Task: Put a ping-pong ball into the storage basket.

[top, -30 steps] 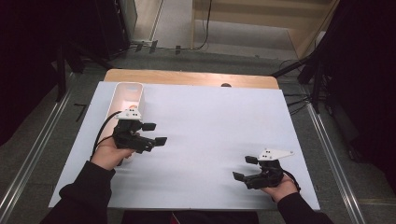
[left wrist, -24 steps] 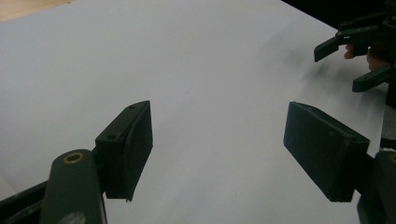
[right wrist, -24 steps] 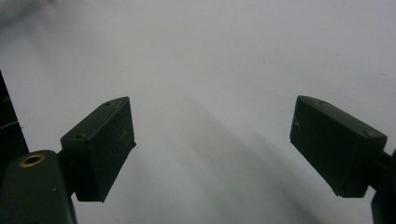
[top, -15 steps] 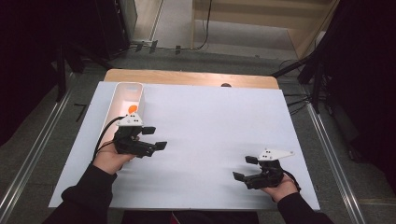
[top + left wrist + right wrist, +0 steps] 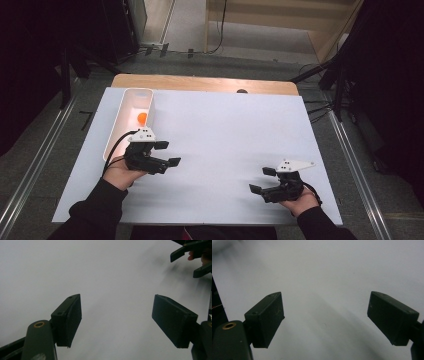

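Note:
A small orange ball (image 5: 142, 118) lies inside a long white tray (image 5: 126, 102) at the far left of the white table (image 5: 225, 130). My left gripper (image 5: 168, 153) hovers just in front of the tray's near end, pointing right, its jaws open with only bare table between them (image 5: 117, 300). My right gripper (image 5: 261, 180) rests near the front right of the table, pointing left, also open and empty (image 5: 325, 296). In the left gripper view the right gripper (image 5: 192, 255) appears at the top right corner.
A strip of wooden tabletop (image 5: 200, 82) shows behind the white sheet, with a small dark spot (image 5: 242, 91) at its edge. Metal rails run along the floor on both sides. White surface stretches between the two grippers.
My left gripper has drawn back a little toward the person, away from the tray, and the orange ball has come into sight behind it. The right gripper has stayed put.

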The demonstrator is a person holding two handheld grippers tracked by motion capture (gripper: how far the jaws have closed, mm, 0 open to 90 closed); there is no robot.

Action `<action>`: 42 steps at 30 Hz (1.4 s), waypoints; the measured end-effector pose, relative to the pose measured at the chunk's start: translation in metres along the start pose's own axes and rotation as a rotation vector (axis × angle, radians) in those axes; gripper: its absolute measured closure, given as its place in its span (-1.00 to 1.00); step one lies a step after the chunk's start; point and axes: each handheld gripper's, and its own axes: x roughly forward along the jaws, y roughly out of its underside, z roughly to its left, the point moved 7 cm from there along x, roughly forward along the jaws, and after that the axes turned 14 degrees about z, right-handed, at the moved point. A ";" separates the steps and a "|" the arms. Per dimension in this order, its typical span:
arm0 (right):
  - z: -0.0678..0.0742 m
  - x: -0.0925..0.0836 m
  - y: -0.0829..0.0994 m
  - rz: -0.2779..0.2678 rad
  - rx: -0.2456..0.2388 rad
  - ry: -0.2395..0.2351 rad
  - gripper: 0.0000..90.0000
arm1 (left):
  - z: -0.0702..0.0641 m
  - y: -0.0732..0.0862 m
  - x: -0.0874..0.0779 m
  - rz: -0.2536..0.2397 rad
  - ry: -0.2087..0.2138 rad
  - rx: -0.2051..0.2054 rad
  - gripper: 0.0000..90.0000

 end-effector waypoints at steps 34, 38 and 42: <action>0.000 0.000 0.000 -0.001 0.003 0.000 -0.73 | -0.022 0.042 0.002 0.006 0.038 0.102 -0.46; 0.000 0.000 0.000 -0.002 0.006 -0.002 -0.73 | -0.026 0.049 0.002 0.025 0.043 0.140 -0.46; 0.000 0.001 0.000 0.000 0.008 0.000 -0.73 | -0.027 0.054 0.003 0.034 0.047 0.163 -0.46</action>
